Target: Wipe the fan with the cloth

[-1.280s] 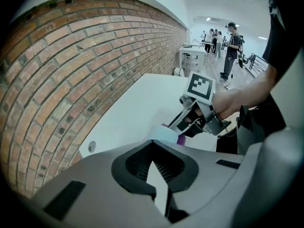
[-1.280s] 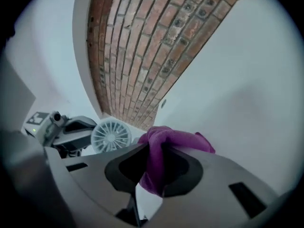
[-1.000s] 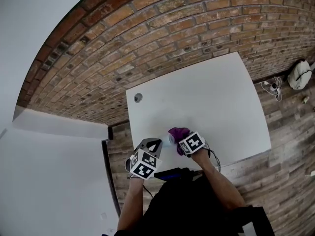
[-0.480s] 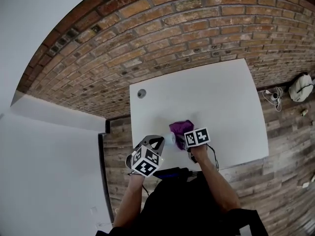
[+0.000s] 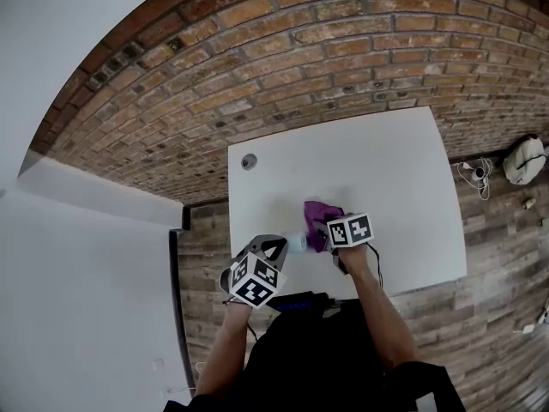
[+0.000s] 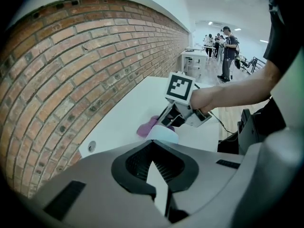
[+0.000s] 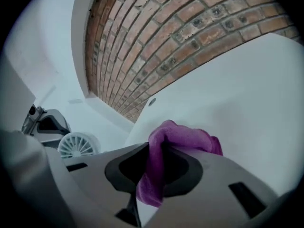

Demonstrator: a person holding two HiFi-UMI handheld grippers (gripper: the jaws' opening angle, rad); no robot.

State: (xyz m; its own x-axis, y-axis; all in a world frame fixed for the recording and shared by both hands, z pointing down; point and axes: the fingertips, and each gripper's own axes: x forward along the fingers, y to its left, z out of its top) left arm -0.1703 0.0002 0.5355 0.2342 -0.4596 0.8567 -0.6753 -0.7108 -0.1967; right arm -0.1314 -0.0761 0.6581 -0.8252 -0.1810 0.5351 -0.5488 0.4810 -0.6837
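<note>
Fan (image 5: 297, 243) is sitting over the white table (image 5: 386, 170) near its 6 o'clock edge. It's pale w/ a round grille. L gripper (image 5: 276, 252) is clamping it, jaws pressing fully shut on a thin white part. R gripper (image 5: 331, 233) is pinching the purple cloth (image 5: 318, 214), jaws tight on a fold, rest bunching out over the tips. Cloth is hanging at approx 1 o'clock of fan, just beside it; contact can't be made out. Round grommet (image 5: 249, 160) is showing at 11 o'clock of fan, well apart. Brick wall (image 5: 257, 50) is running along the table's 12 o'clock side.
</note>
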